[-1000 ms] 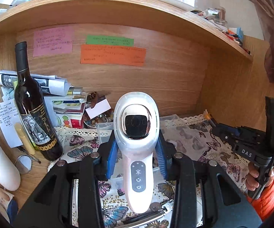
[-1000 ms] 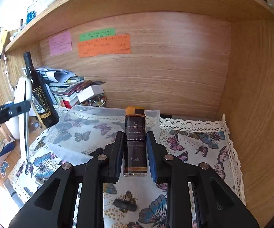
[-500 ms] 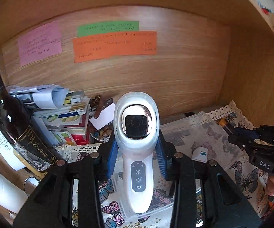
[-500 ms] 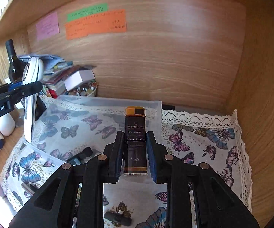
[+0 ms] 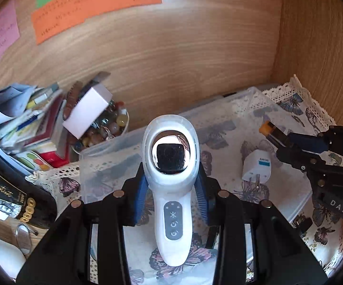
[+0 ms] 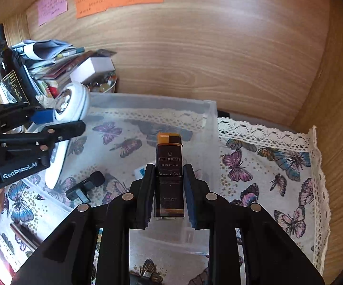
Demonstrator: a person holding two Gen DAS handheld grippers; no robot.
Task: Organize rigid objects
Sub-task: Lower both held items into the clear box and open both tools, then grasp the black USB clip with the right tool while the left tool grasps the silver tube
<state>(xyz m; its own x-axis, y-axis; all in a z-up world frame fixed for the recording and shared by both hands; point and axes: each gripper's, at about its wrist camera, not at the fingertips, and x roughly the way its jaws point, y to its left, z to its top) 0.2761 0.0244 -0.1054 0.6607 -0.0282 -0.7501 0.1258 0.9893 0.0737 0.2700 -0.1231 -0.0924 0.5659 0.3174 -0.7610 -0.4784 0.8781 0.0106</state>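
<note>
My left gripper (image 5: 171, 190) is shut on a white handheld device (image 5: 171, 190) with a mirrored head and grey button panel, held above the left part of a clear plastic bin (image 5: 105, 152). It also shows in the right wrist view (image 6: 69, 109). My right gripper (image 6: 169, 190) is shut on a dark brown lighter with an orange top (image 6: 169, 171), held over the bin's right part (image 6: 213, 128). In the left wrist view the right gripper (image 5: 288, 142) holds the lighter (image 5: 270, 130) at the right. A white plug adapter (image 5: 257, 167) and a small black microphone (image 6: 86, 186) lie in the bin.
A butterfly-print cloth with lace edge (image 6: 278, 171) covers the desk. A wine bottle (image 5: 10, 190), a pile of books and papers (image 5: 24, 123) and a bowl of marbles with a white box on it (image 5: 100, 128) stand at the left. Wooden walls close the back and right.
Both grippers have moved forward and down toward the clear bin, each keeping its object. The shelf edge has left the views and the bin's contents now show.
</note>
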